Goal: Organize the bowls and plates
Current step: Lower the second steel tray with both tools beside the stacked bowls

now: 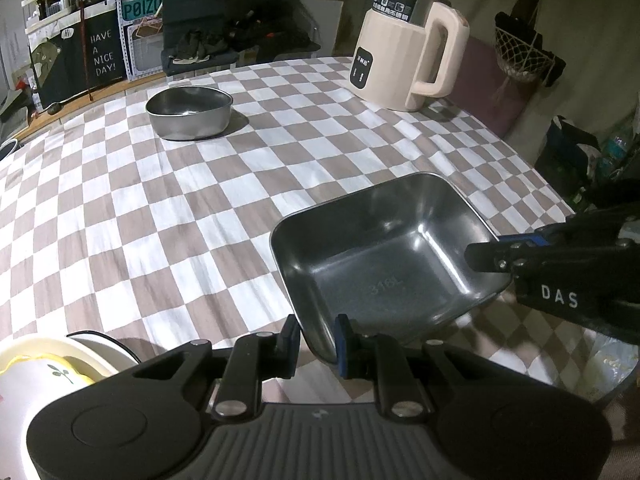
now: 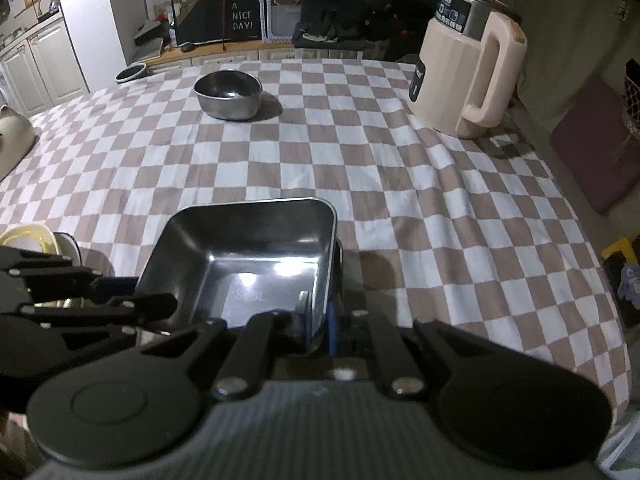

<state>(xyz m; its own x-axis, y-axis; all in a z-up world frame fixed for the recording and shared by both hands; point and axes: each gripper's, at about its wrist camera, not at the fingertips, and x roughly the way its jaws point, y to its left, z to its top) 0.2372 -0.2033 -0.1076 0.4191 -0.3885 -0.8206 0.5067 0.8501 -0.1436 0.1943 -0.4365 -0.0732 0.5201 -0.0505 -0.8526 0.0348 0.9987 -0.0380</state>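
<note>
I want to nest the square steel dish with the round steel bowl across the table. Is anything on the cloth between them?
Nothing visible. The square dish, pinched at its rim by the left gripper and the right gripper, faces bare checked cloth up to the round bowl. The kettle stands off to the right.

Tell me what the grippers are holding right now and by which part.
Both hold the square stainless-steel bowl by its rim: the left gripper pinches the near wall, the right gripper pinches the opposite edge.

Beige-and-white checked tablecloth (image 1: pixel 200 200), silver square dish (image 1: pixel 384 256), cream kettle (image 1: pixel 404 52)
</note>
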